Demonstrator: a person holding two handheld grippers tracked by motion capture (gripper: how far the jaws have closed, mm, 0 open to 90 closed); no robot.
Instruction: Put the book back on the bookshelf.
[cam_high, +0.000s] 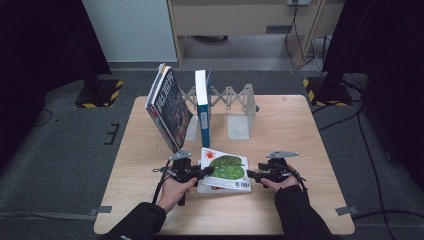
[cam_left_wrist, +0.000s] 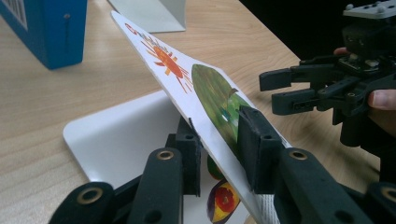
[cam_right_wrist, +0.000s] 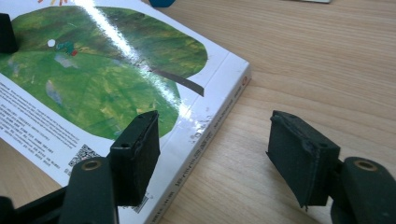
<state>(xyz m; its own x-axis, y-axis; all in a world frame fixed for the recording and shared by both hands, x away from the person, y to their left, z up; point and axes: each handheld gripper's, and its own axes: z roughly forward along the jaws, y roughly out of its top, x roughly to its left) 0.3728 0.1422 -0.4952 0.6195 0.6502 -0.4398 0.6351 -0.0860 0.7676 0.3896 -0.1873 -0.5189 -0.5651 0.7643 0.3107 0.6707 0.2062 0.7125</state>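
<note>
A picture book (cam_high: 226, 171) with a green leaf on its cover lies flat near the table's front edge. My left gripper (cam_high: 206, 173) comes at its left edge. In the left gripper view the cover (cam_left_wrist: 205, 88) is tilted up off the white page (cam_left_wrist: 116, 135), and the left gripper (cam_left_wrist: 222, 140) is shut on it, one pad on each face. My right gripper (cam_high: 251, 175) stands open at the book's right side. Its left pad hovers over the cover (cam_right_wrist: 102, 70) and its right pad over bare wood, the right gripper (cam_right_wrist: 224, 144) straddling the spine edge. The right gripper (cam_left_wrist: 276, 88) also appears opposite the left one.
Behind the book on the wooden table (cam_high: 285, 130), a large book (cam_high: 170, 107) leans and a blue book (cam_high: 202, 107) stands upright in an accordion book rack (cam_high: 235, 97) with a white bookend (cam_high: 240, 125). Bare wood lies to the right.
</note>
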